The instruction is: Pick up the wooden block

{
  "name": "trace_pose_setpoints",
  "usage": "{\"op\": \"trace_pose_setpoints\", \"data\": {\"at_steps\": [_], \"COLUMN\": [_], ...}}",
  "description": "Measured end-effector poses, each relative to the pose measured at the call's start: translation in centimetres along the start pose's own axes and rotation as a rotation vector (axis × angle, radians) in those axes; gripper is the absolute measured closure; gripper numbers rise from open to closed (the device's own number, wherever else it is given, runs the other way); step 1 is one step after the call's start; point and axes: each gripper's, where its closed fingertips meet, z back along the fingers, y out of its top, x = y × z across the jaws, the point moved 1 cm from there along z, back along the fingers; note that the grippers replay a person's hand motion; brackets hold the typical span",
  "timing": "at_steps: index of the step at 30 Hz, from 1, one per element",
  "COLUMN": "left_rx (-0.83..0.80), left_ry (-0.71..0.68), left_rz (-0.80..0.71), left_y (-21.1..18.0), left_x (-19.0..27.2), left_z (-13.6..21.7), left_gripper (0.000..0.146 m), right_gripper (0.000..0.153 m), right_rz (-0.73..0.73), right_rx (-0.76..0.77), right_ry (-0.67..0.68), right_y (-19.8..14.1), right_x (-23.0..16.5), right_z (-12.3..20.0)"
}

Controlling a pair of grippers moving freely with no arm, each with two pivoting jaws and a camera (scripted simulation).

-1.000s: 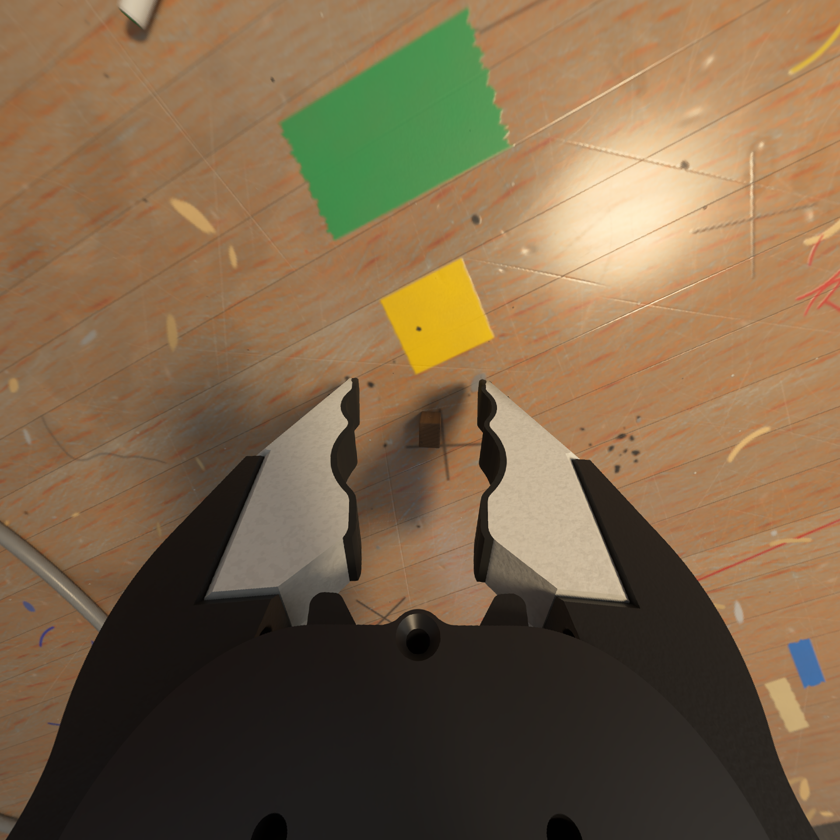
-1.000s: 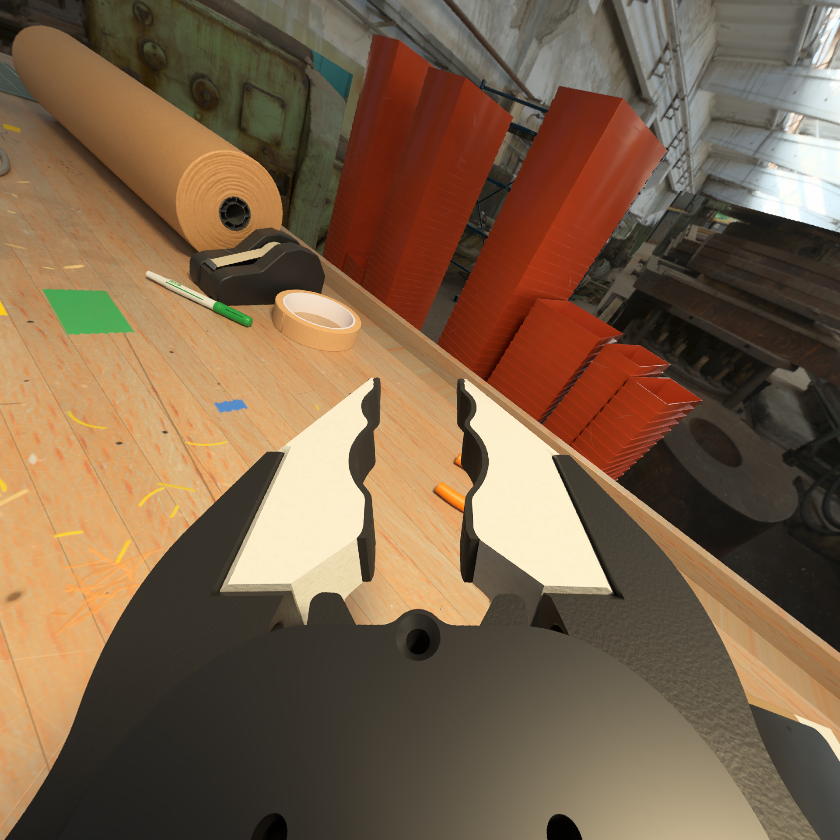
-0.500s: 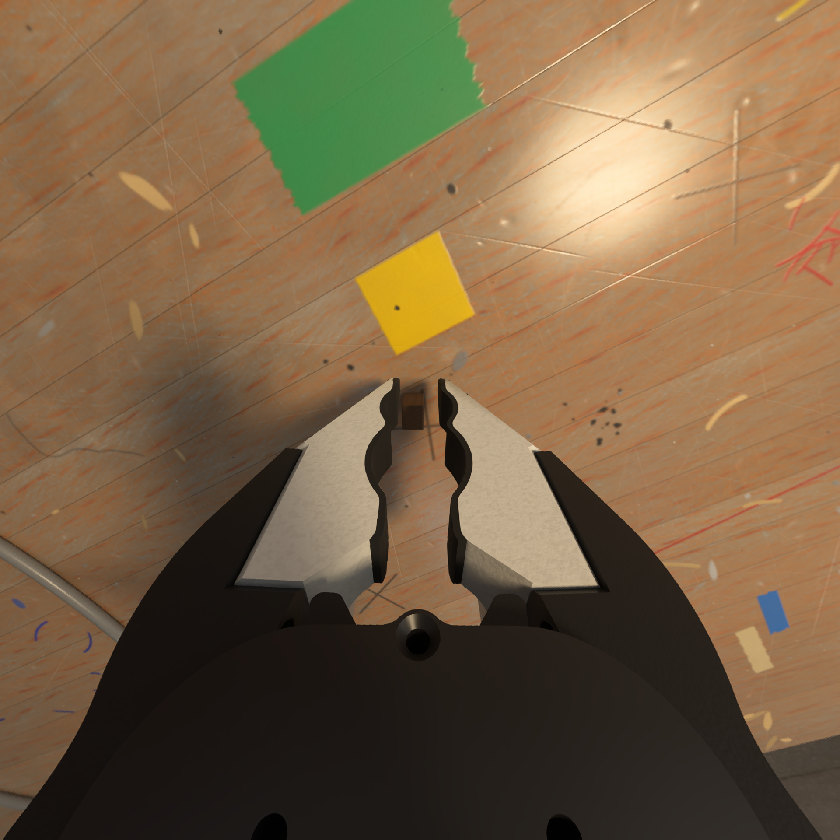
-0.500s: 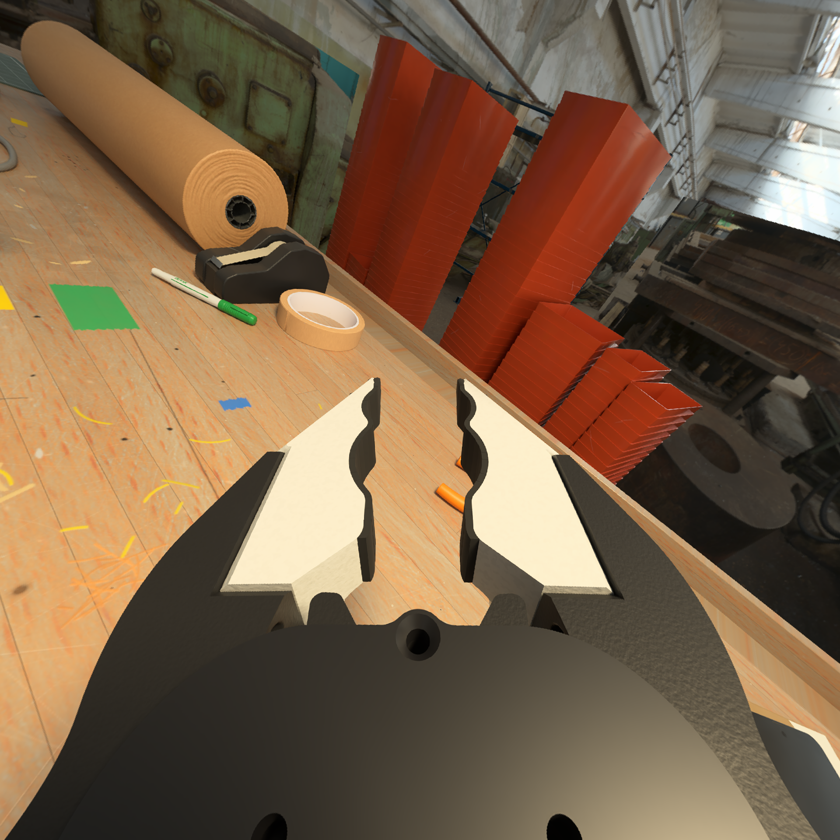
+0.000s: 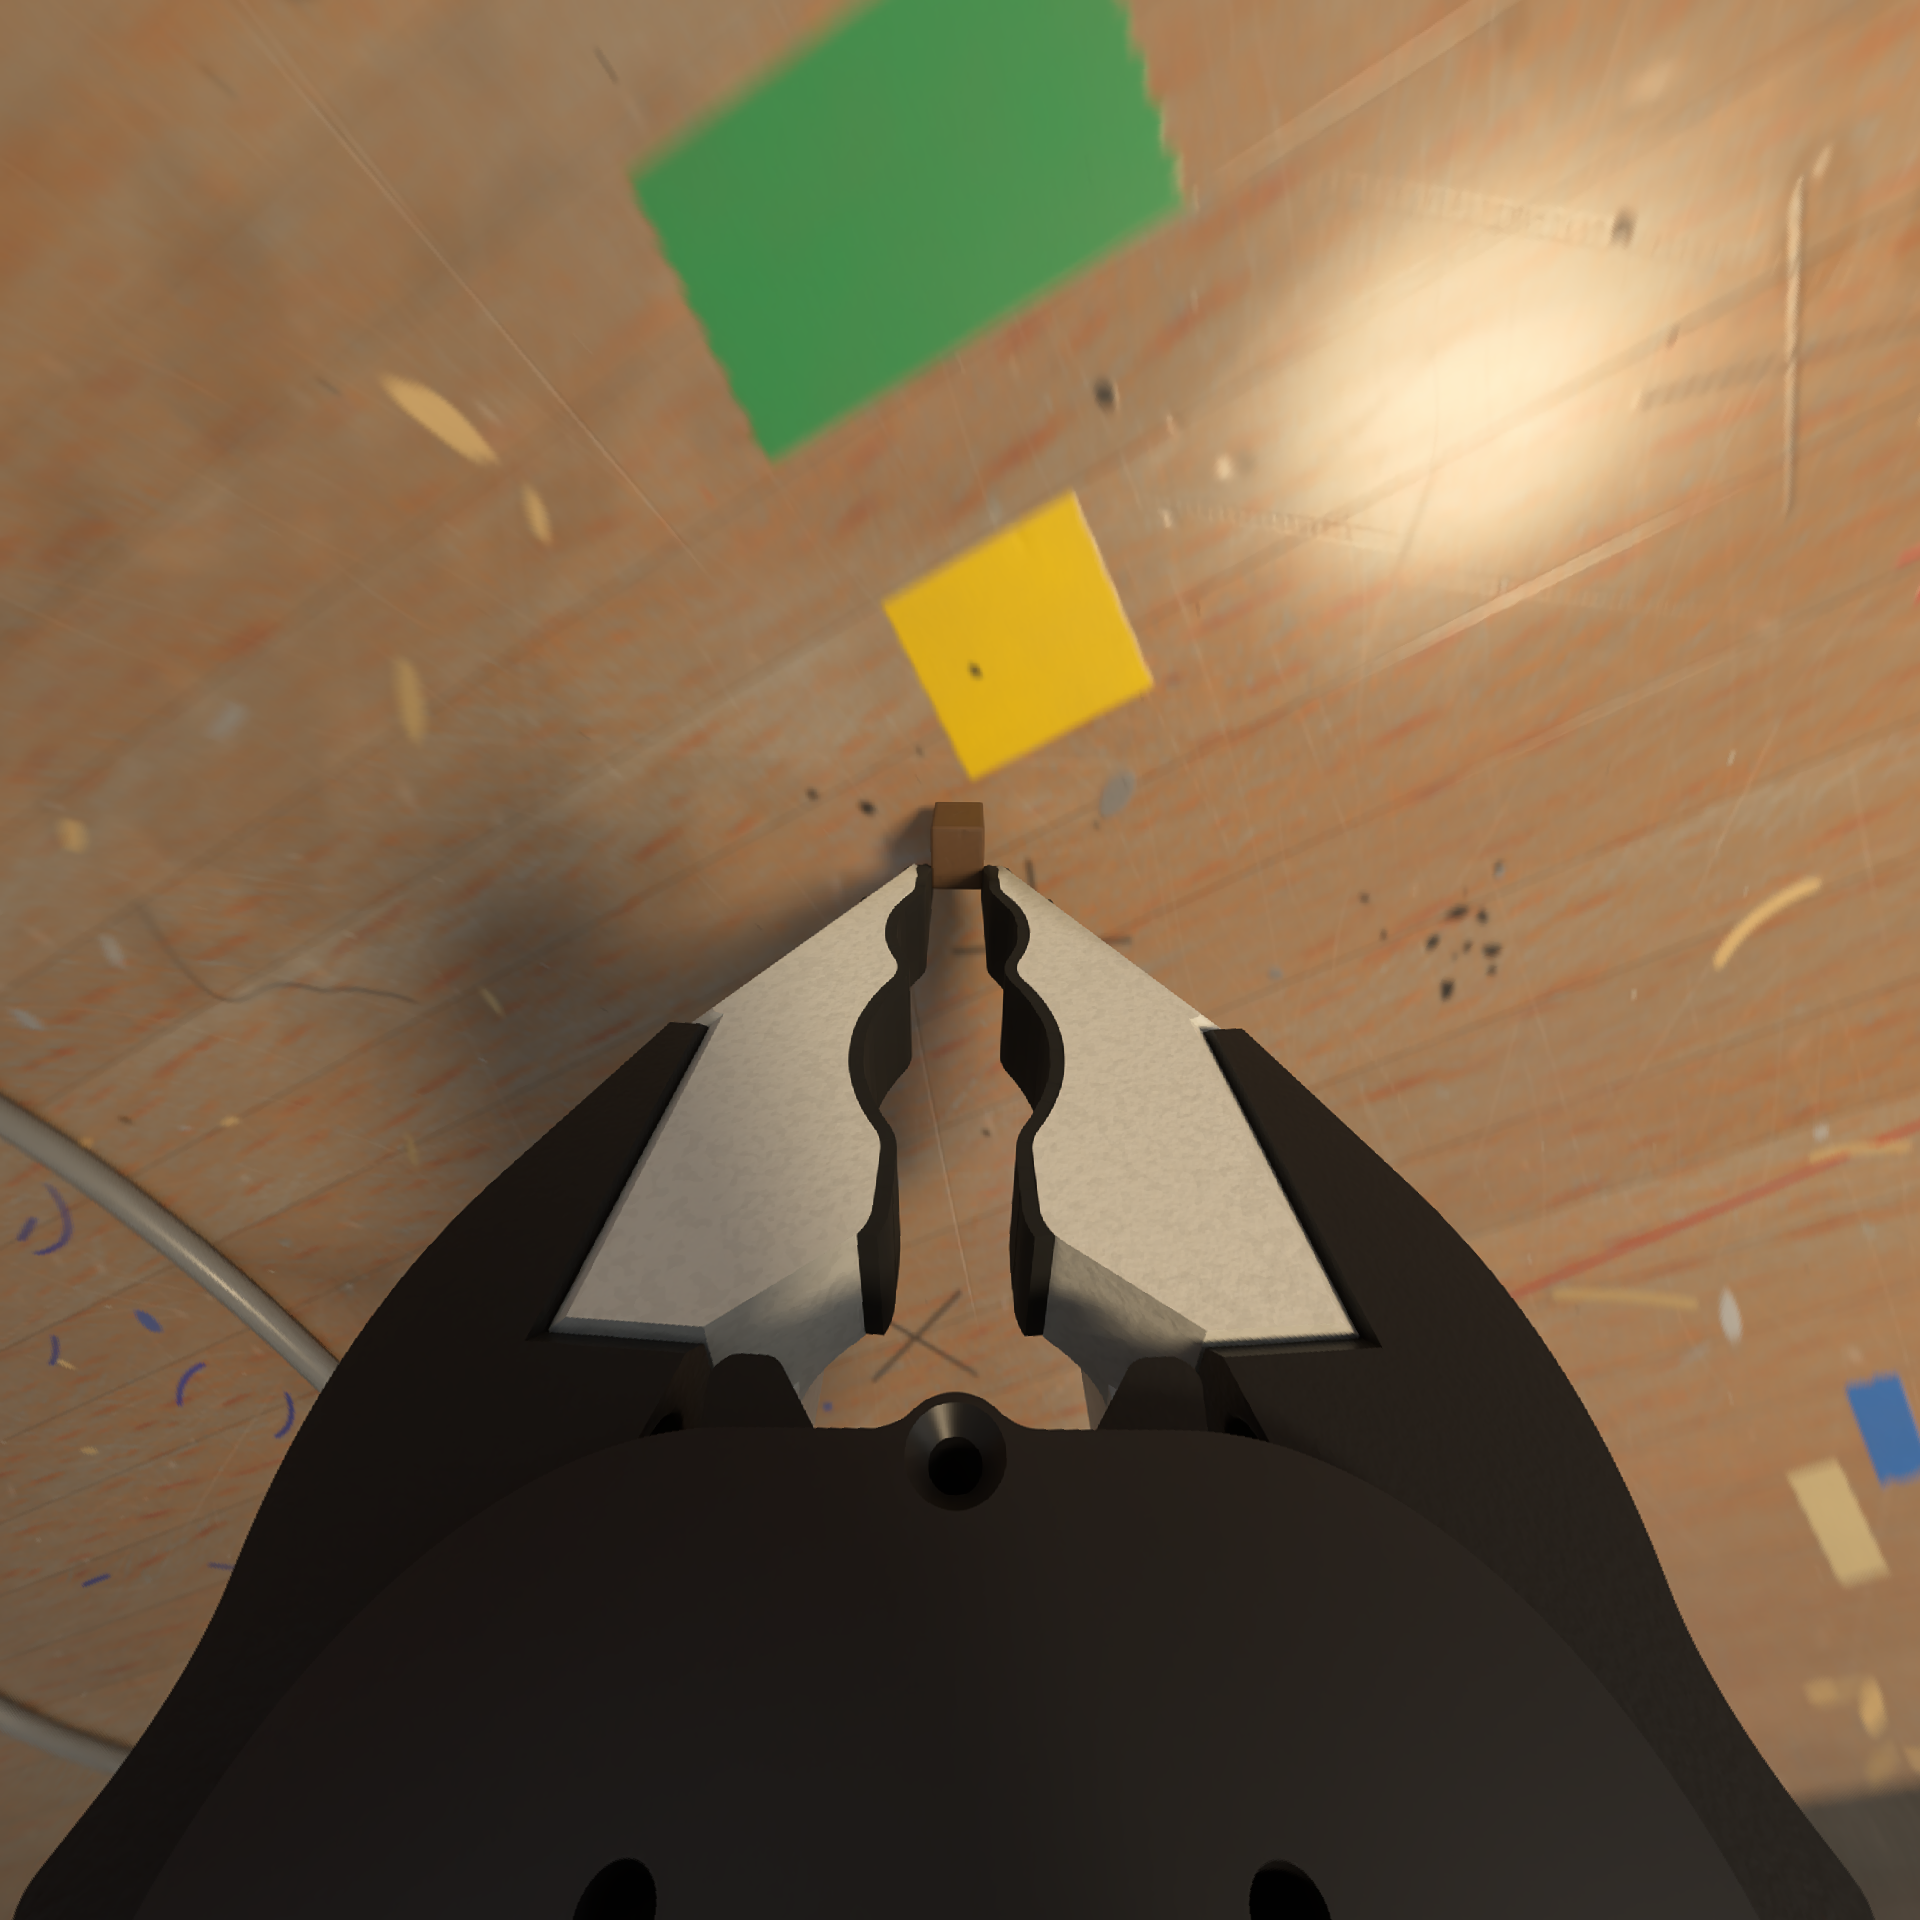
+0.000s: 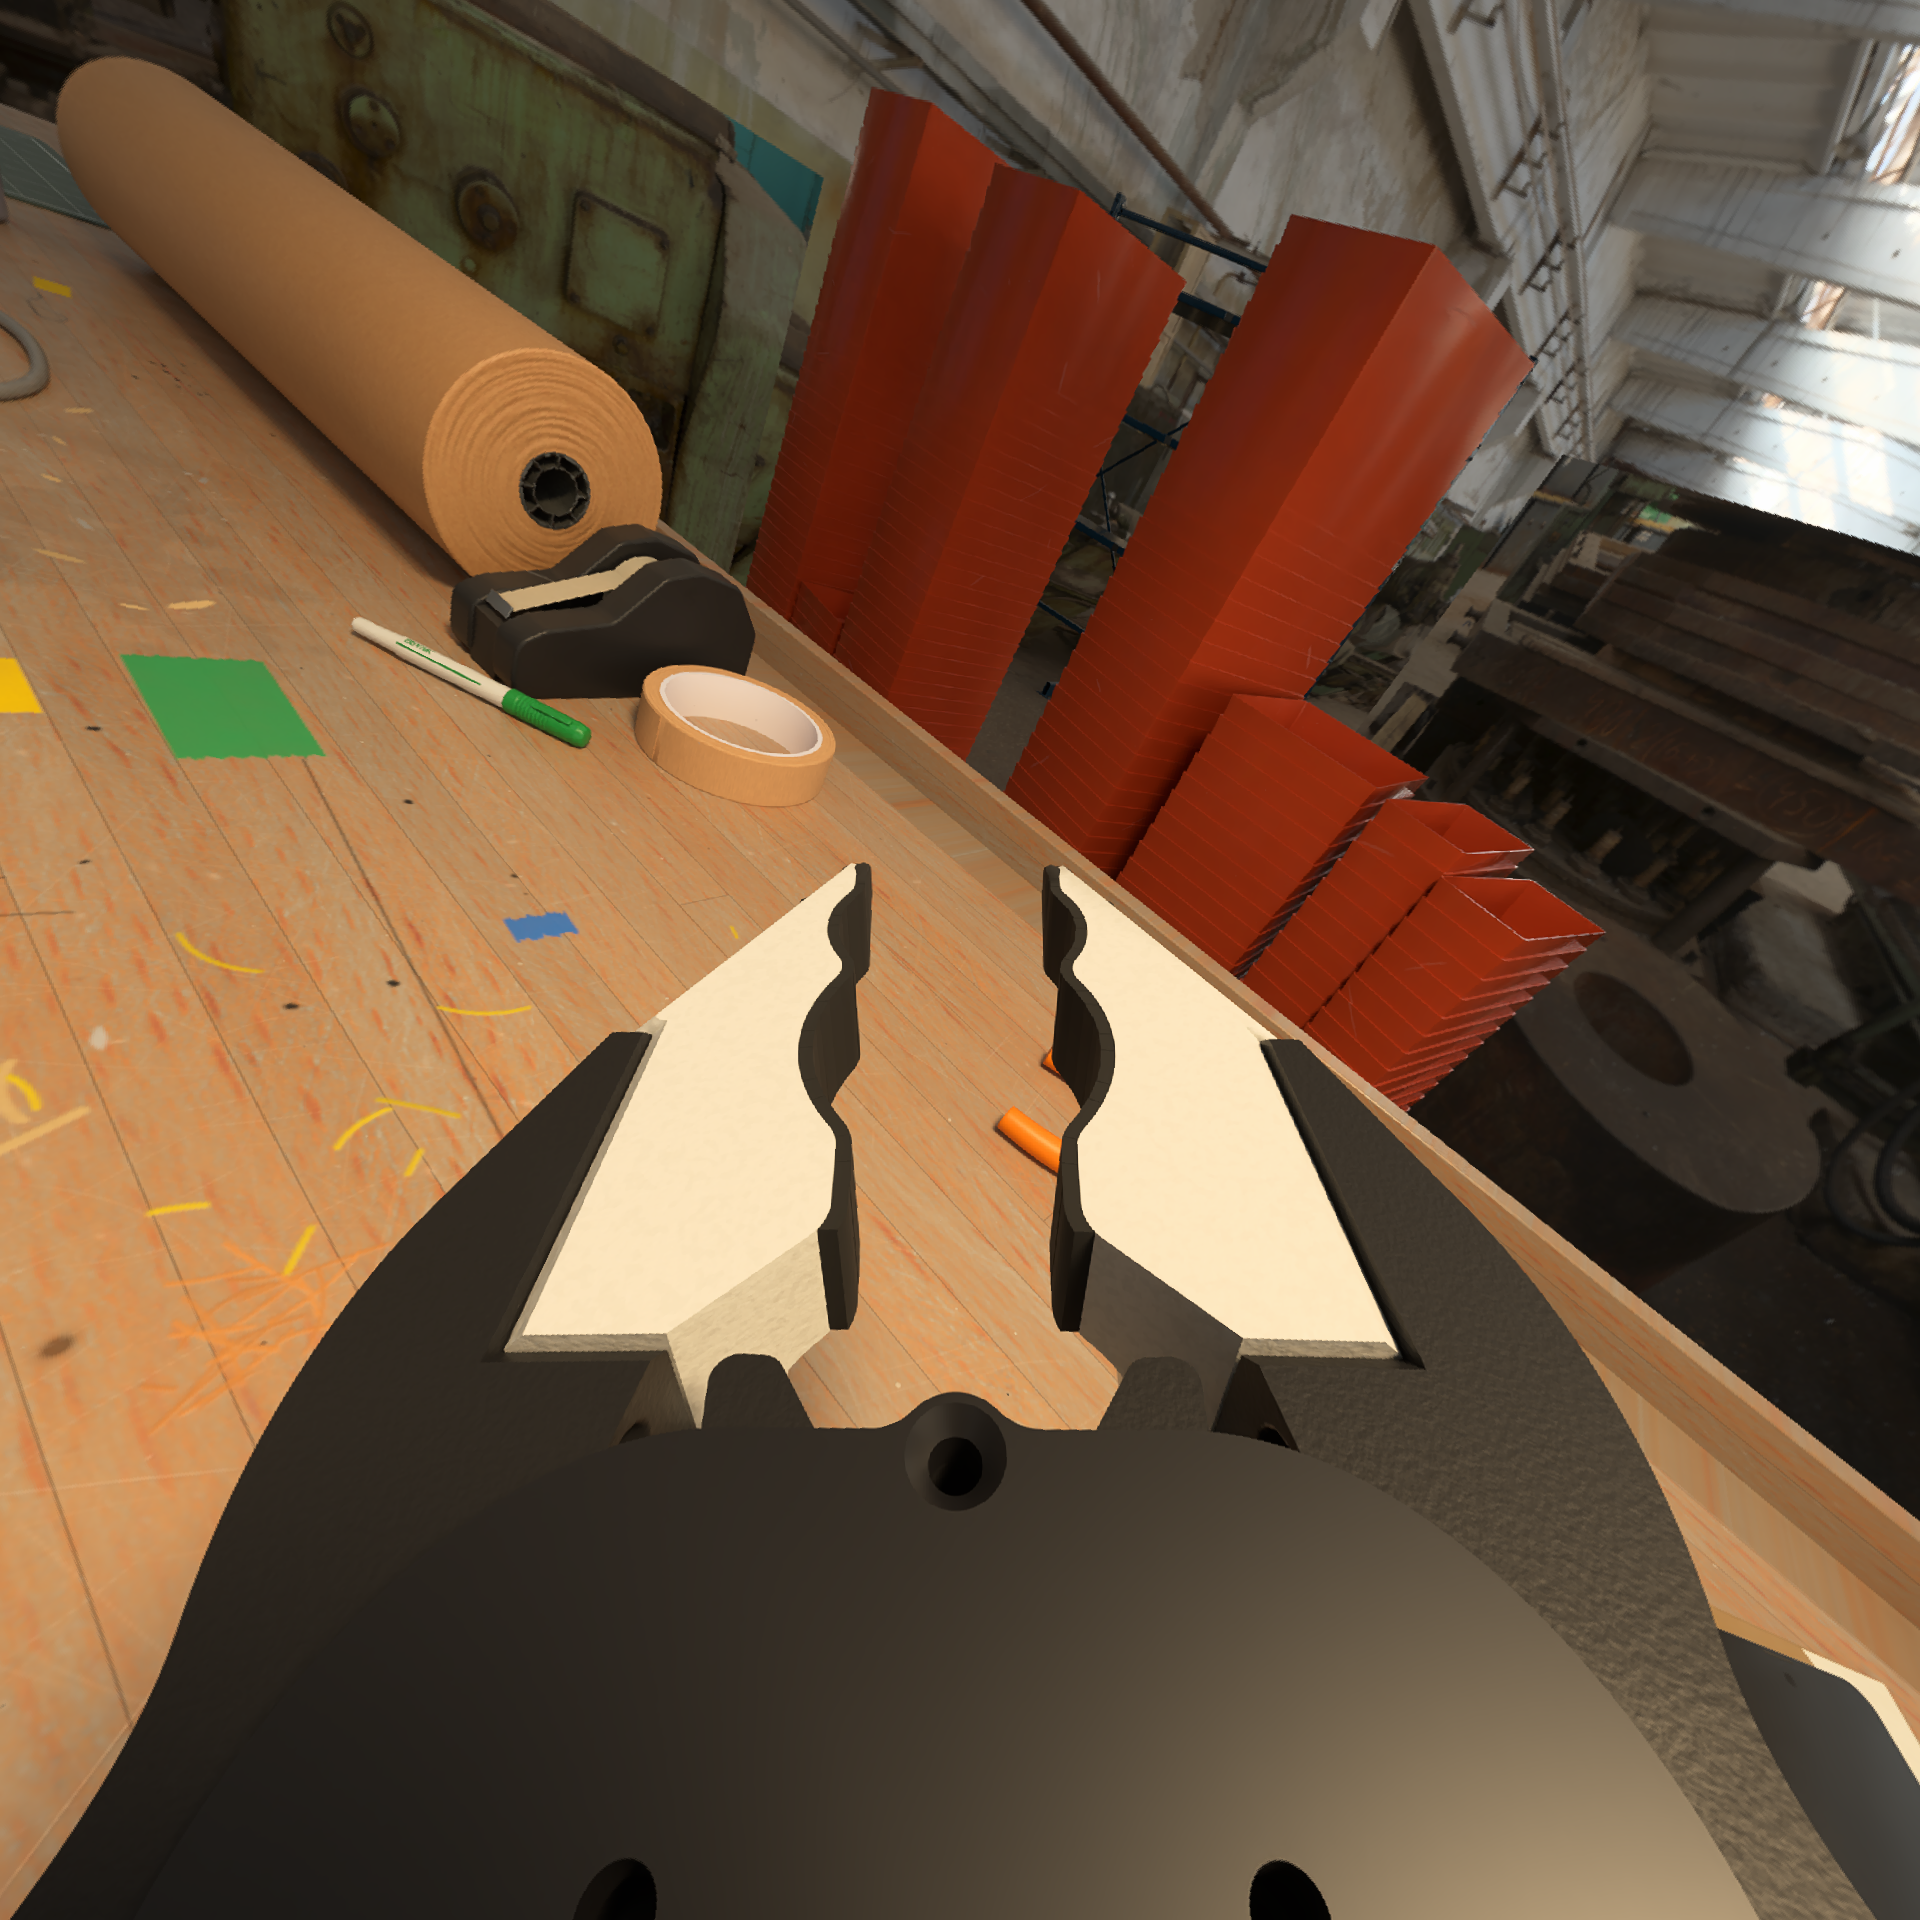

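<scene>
Wooden block (image 5: pixel 957 844) is pinched at the very tips of the left gripper (image 5: pixel 954 879), fingers narrowed onto it, only its lower end caught and most of it poking past the tips. It sits just short of the yellow square (image 5: pixel 1018 635), green patch (image 5: pixel 907 213) farther out on the workbench (image 5: pixel 1558 935). Grasp looks made; whether it's off the surface I can't tell, so the lift remains. Tip grip looks marginal. Right gripper (image 6: pixel 956 883) is well apart, fingers wide, empty, aimed near the tape roll (image 6: pixel 734 734) and marker (image 6: pixel 473 682).
</scene>
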Motion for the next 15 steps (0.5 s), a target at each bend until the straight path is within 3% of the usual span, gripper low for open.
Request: {"op": "trace_pose_setpoints", "data": {"at_steps": [4,8,11,15], "left_rx": [0.255,0.649,0.919,1.082], "left_ry": [0.132,0.227,0.108,-0.106], "left_rz": [0.029,0.011,-0.077,-0.234], "left_y": [3.6,9.4,13.9,18.5], "left_x": [-1.2,1.1,7.5,18.0], "left_z": [3.1,9.7,13.5,13.6], "left_gripper": [0.137,0.137,0.137,0.137], "right_gripper": [0.120,0.120,0.121,0.121], "right_rz": [-0.011,-0.021,-0.044,-0.136], "right_rx": [0.003,-0.001,-0.006,-0.003], "right_ry": [0.003,0.009,0.018,0.062], "right_y": [0.0,-0.1,-0.3,-0.5], "right_x": [0.0,-0.1,-0.1,0.0], "right_z": [0.0,-0.1,-0.2,-0.1]}}
